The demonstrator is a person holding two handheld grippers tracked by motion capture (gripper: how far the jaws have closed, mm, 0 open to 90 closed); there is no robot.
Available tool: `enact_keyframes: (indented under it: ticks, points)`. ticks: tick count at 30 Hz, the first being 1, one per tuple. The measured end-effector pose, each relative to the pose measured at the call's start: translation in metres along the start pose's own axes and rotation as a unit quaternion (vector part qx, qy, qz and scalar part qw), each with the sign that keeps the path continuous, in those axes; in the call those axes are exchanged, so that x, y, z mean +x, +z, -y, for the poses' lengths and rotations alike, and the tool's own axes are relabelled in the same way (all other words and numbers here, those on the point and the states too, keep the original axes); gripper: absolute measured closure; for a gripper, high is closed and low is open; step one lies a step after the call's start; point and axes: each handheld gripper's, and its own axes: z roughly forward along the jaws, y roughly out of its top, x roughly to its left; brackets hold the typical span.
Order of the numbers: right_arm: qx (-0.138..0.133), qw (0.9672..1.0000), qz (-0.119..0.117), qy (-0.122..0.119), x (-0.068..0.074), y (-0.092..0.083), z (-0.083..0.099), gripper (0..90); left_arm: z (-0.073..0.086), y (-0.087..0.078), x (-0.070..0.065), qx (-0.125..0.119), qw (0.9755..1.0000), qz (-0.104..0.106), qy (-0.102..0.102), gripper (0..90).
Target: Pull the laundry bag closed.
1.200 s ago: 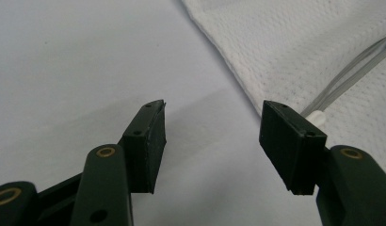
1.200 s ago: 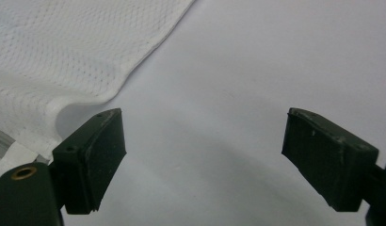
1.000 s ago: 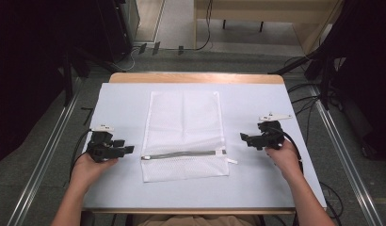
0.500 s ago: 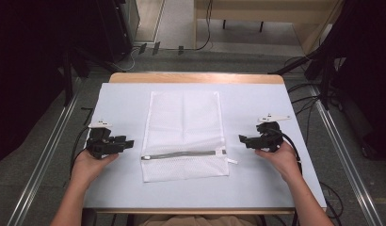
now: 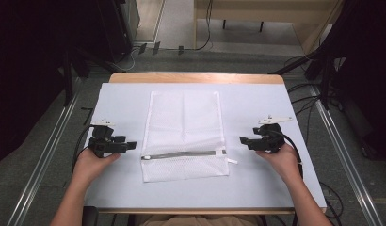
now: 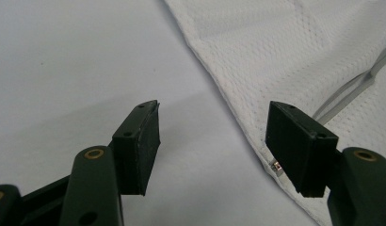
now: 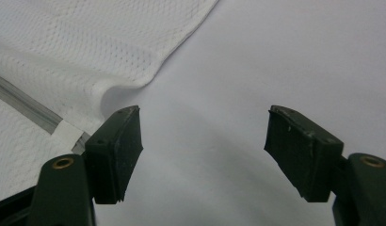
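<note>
bag: white mesh bag (image 5: 184, 135) lies flat mid-table, long way running near to far, on the pale cover (image 5: 257, 108)
zip: grey zip (image 5: 181, 154) crosses the bag near its near end, from left edge to right edge; it looks closed, though I cannot be sure
left gripper: left gripper (image 5: 130, 145) sits just left of the bag, apart from it; its jaws have just been opening and stand wide, with only the bag's edge (image 6: 238, 108) and bare cover between them
right gripper: right gripper (image 5: 242, 140) sits near the bag's right edge, not touching; its jaws have just been closing a little but remain well apart, nothing pinched
done: judging by the layout, the bag is spread and smoothed; neither gripper has a hold on it
left: any gripping, unzipping or folding seems not yet begun
hard to tell: the small metal bit (image 6: 276, 166) at the bag's edge, maybe the zip's end; the white tab (image 5: 232, 161) at the right end; whether anything is inside the bag
</note>
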Motion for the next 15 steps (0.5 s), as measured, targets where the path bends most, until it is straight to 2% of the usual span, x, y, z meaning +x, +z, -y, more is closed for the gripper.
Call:
enact_keyframes:
  ticks: [3, 6, 8, 12, 15]
  points:
    - [-0.002, 1.0, 0.002, -0.002, 0.0004, -0.0003, 0.0002, 29.7, 0.0003, 0.0, 0.0002, 0.002, 1.0, -0.002, 0.002, 36.1]
    - [0.0, 1.0, 0.004, -0.007, 0.0013, -0.0009, 0.0003, 35.9, 0.0004, -0.0001, 0.0005, 0.002, 1.0, 0.003, -0.004, 36.2]
    - [-0.003, 0.9999, -0.003, -0.009, 0.002, -0.0012, 0.0, 37.7, 0.0005, -0.0005, 0.0001, 0.002, 1.0, 0.002, -0.006, 36.3]
    - [-0.006, 0.9999, 0.001, -0.012, 0.0054, -0.0029, -0.0014, 42.2, 0.0006, -0.0007, -0.0011, 0.004, 1.0, 0.002, -0.005, 36.3]
    - [-0.002, 0.9999, -0.009, -0.009, 0.0093, -0.0042, -0.004, 45.2, 0.0006, -0.0011, -0.0017, 0.003, 1.0, 0.002, -0.004, 36.5]
